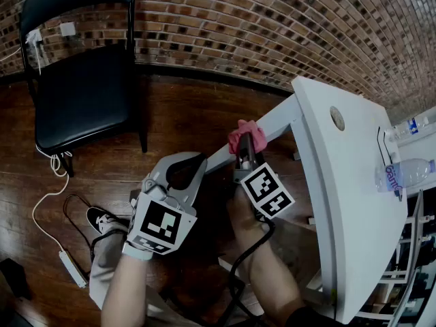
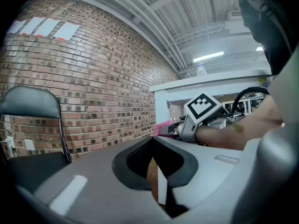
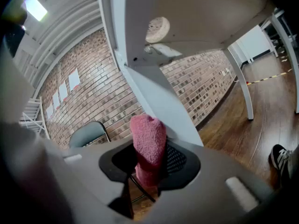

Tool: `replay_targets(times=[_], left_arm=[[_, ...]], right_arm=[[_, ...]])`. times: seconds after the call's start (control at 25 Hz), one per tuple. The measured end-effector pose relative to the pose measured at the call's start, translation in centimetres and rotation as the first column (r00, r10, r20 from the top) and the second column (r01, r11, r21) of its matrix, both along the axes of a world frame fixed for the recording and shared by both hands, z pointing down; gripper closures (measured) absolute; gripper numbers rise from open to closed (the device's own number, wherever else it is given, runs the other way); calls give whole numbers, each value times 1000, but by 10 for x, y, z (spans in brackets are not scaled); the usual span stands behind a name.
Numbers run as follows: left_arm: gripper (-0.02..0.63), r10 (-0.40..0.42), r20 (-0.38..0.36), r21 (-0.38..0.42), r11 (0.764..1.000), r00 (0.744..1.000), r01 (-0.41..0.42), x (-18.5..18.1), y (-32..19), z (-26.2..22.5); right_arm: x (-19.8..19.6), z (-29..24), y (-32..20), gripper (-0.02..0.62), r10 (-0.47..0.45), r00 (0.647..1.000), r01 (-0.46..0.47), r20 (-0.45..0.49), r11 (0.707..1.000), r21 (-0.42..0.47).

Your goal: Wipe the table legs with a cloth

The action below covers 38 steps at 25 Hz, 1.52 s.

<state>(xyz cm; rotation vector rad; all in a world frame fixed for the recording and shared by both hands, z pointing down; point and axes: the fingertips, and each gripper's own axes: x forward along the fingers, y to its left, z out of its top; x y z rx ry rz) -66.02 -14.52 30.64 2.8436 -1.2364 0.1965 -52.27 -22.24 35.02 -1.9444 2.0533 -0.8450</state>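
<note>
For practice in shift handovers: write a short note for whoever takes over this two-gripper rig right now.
Right gripper: fingers shut on the pink cloth, held at the upper part of the white table leg; contact unclear.
Left gripper: shut, empty, beside it.
Done: cloth gripped and at the leg.
Left: wipe this leg down, then the others.

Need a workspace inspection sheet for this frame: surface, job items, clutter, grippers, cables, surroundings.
Surface: white table, top mostly bare.
Job's things: pink cloth at the table leg; contact unclear.
Clutter: two bottles by the table's far edge.
Grippers: right gripper shut on the cloth; left gripper shut, empty, off the leg.
Cables: white cord and power strip on the floor.
Surroundings: black chair, brick wall, wood floor.
</note>
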Motion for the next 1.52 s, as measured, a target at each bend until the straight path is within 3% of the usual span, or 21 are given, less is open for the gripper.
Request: replay_targets(times=[0.2,0.44,0.68,0.88,1.0,1.16,1.52], left_arm=[[604,10,27,-60,998,1000,-8,6,-7,20],[604,-46,-4,-128,991,999,45,-4,-21,26],[604,-96,36,-192,976,995,101,-10,-28,46],[604,-46,27,-239,970,999,51,2,-24,55],[604,-20,67,-311,950,998,40,11,-17,77],[604,23,182,-426,903,983,58,19,-4,111],[604,70,243,-482,874,968,58,17,16,139]], right_arm=[[6,44,-8,486,-18,1000,19,24,999,-48],[6,102,-9,486,-35,996,43,78,994,-99],[7,175,-8,486,-53,996,66,71,979,-193],[7,226,-6,486,-58,997,68,49,964,-257],[8,252,-4,486,-60,997,73,52,956,-284],[11,284,0,486,-68,996,82,53,938,-335],[19,370,7,486,-139,990,106,-35,877,-468]])
